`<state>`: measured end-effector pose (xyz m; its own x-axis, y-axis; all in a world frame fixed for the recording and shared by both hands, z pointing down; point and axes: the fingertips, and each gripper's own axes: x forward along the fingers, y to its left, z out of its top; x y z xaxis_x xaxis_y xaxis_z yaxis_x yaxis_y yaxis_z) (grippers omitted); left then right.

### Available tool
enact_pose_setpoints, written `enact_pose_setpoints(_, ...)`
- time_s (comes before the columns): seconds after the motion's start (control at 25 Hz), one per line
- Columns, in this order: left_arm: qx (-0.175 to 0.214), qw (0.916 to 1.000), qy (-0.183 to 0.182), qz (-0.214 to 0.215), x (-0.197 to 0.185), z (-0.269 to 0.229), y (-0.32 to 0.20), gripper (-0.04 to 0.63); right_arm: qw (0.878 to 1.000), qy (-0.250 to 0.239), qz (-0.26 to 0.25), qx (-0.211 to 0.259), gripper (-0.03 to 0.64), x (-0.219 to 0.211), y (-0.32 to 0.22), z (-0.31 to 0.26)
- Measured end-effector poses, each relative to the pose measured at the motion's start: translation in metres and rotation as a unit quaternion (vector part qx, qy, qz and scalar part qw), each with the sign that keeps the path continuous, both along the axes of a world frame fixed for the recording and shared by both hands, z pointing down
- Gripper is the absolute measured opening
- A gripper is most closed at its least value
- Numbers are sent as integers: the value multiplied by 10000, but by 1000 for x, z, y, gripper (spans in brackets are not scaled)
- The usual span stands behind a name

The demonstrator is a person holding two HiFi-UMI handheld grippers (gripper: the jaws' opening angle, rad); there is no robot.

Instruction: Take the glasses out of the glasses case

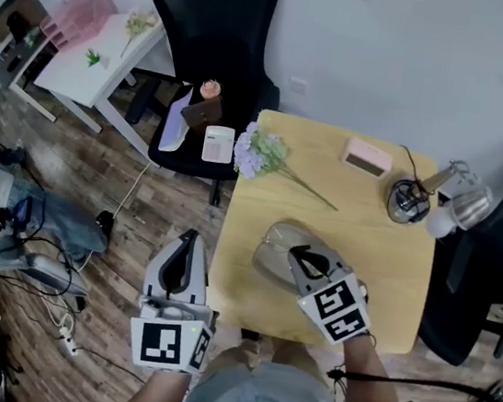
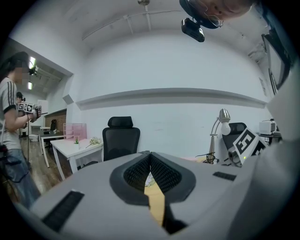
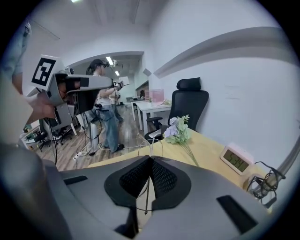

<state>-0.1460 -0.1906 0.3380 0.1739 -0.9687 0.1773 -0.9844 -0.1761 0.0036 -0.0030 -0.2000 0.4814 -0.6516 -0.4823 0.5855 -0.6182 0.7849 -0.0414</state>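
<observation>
Nearest me, my right gripper [image 3: 149, 161] is pinching the thin wire glasses [image 3: 150, 149] between fully closed jaws, just above the glasses case [image 1: 273, 245] on the table [image 1: 389, 280]. My left gripper [image 2: 150, 157] is idling closed and empty, beyond the table's edge. I am judging the glasses out, with only the set-down remaining.

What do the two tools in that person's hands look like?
The left tool and the right tool are both smooth, rounded and light grey. Inside the jaws sit black pads with a bumpy ridged pattern. At the back, each tool carries a white cube printed with black square markers.
</observation>
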Motion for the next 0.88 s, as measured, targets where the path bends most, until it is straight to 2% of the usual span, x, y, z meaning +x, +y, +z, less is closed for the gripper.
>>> enact_pose_setpoints(0.48, 311, 9994, -9, 161, 10, -23, 5, 6, 9959, -473, 441, 636, 18, 12, -8, -67)
enact_pose_setpoints(0.88, 617, 9978, 1, 260, 13, -45, 2, 6, 9837, -798, 664, 1466, 18, 22, -14, -137)
